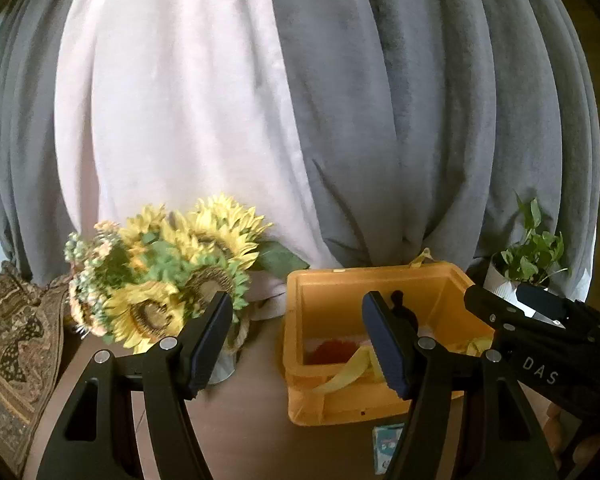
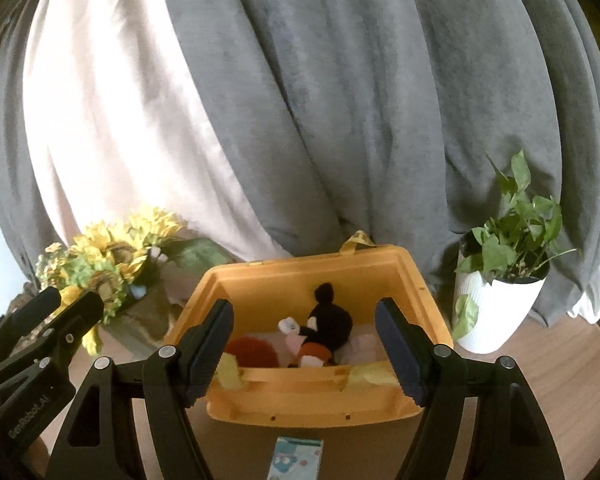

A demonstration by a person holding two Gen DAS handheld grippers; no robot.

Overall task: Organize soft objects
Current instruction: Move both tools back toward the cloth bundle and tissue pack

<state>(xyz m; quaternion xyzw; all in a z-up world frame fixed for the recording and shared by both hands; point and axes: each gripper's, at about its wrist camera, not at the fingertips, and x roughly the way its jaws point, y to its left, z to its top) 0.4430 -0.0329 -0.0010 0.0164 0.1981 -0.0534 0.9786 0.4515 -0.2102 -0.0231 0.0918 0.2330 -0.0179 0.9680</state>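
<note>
An orange bin [image 2: 300, 276] stands on the brown table; it also shows in the left wrist view [image 1: 380, 280]. Inside lie a black mouse plush [image 2: 328, 320], a red soft object [image 2: 252, 350] and pale pink soft items [image 2: 366, 346]. Yellow straps [image 1: 352, 372] hang over its front rim. My right gripper [image 2: 304, 350] is open and empty, held above the bin's front edge. My left gripper [image 1: 298, 342] is open and empty, just left of the bin's front. The right gripper's body [image 1: 540, 332] shows at right in the left wrist view.
A sunflower bouquet [image 1: 168, 280] in a vase stands left of the bin. A potted green plant [image 2: 500, 280] in a white pot stands to the right. A small printed packet [image 2: 296, 458] lies in front of the bin. Grey and pink curtains [image 2: 300, 100] hang behind. A patterned cushion [image 1: 12, 352] sits far left.
</note>
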